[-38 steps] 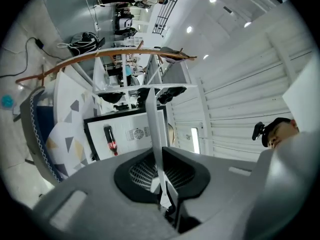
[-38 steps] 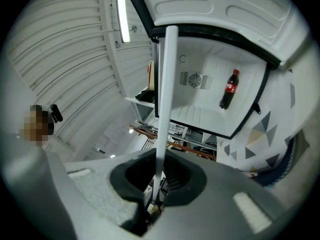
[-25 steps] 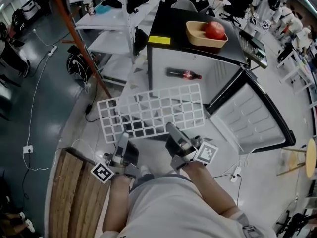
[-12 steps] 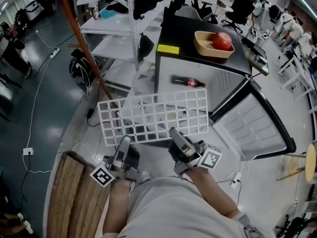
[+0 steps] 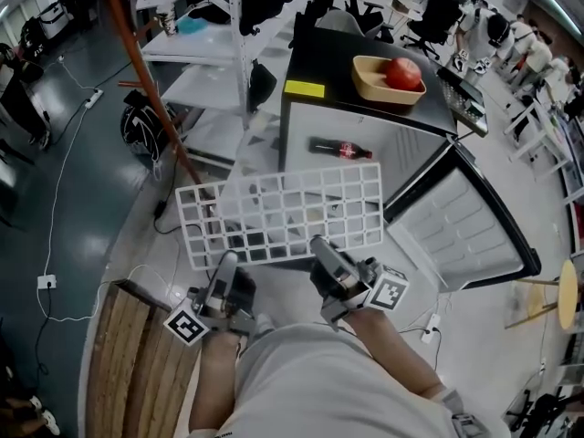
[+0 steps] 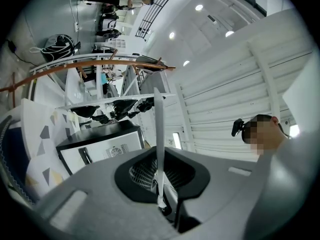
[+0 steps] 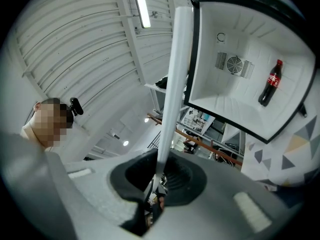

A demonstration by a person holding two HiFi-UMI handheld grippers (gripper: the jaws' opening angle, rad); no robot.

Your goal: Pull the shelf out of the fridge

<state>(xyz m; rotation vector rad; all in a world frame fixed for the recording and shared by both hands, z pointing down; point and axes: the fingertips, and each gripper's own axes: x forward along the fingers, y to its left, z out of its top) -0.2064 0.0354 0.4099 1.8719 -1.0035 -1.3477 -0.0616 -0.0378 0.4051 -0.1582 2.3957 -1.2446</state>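
The white wire shelf [image 5: 283, 213] is out of the small fridge [image 5: 365, 108] and hangs level in front of it. My left gripper [image 5: 224, 265] is shut on its near edge at the left, and my right gripper [image 5: 321, 249] is shut on that edge at the right. In the left gripper view the shelf [image 6: 159, 134] shows edge-on as a thin white bar pinched between the jaws. It looks the same in the right gripper view, where the shelf [image 7: 172, 94] rises from the jaws. The fridge's door [image 5: 465, 222] stands wide open.
A cola bottle [image 5: 339, 149] lies inside the fridge; it also shows in the right gripper view as the cola bottle [image 7: 270, 83]. A bowl [image 5: 388, 69] with a red apple sits on the fridge top. A wooden pallet [image 5: 137, 354] lies at lower left; racks [image 5: 196, 26] and a black bag [image 5: 146, 121] stand behind.
The shelf and both grippers have shifted slightly, with the shelf a little higher and further from the fridge opening than a second ago. Both grips are unchanged.
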